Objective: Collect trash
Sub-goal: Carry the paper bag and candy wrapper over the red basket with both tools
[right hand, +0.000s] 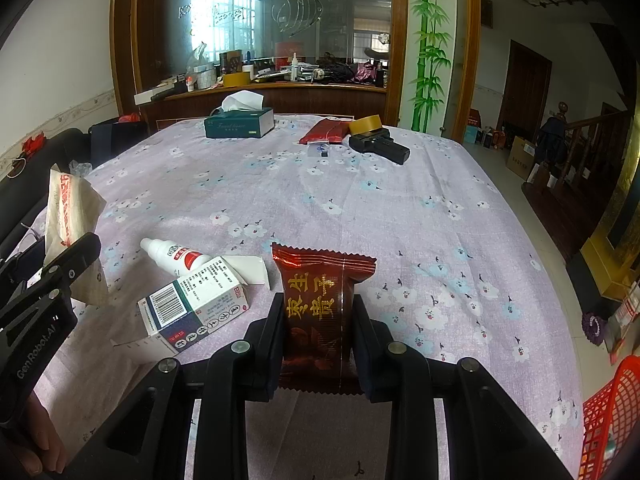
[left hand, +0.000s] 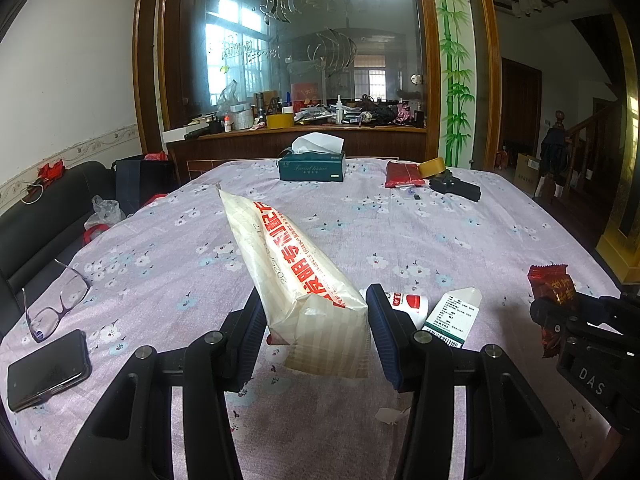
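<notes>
We see a long cream paper bag [left hand: 298, 276] with red print, raised at a slant off the counter. A dark red snack wrapper [right hand: 320, 312] with gold characters stands upright. A white bottle [right hand: 176, 258] lies beside an opened medicine box [right hand: 196, 306].

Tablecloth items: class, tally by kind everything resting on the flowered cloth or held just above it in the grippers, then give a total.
Wrappers and bags: 2 (paper bag, red snack wrapper)
Bottles: 1
Boxes: 2 (medicine box, tissue box)
Tape rolls: 1
Red pouches: 1
Black devices: 1
Glasses: 1
Phones: 1
Total: 10
</notes>
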A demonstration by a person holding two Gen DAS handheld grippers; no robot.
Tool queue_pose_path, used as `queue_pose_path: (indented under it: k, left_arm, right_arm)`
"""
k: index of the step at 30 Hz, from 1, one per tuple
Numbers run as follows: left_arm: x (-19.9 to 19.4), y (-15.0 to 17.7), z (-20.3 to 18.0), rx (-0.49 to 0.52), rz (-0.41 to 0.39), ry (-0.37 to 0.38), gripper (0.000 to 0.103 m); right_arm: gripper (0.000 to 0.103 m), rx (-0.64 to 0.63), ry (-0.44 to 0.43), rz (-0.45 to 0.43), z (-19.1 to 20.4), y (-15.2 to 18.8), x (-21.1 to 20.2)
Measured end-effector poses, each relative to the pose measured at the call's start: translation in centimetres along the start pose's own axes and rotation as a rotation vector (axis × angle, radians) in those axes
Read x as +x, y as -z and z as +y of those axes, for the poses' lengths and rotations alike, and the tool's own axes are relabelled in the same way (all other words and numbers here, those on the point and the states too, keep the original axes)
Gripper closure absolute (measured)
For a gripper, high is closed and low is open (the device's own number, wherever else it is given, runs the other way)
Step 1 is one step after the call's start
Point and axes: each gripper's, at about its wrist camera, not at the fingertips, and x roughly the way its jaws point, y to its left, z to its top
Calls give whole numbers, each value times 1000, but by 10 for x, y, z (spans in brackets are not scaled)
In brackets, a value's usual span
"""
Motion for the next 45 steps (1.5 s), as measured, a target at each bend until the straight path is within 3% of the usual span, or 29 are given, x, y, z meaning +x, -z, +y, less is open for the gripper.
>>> queue_pose_path:
  k: [15, 19, 29, 45]
  left_arm:
    - [-1, -1, -2, -7, -2, 11, 55]
    - [-5, -5, -3, -24, -2, 34, 55]
    - [-44, -1, -10, -24, 8, 109, 55]
    - [-99, 19, -88, 132, 19, 276, 55]
  right_arm:
    - [71, 5, 8, -7, -2, 0, 0]
    - [71, 87, -16, 3, -19, -2, -2]
    - [71, 189, -32, -27, -54, 22, -51]
    - [71, 227, -50, -65, -76, 58, -98]
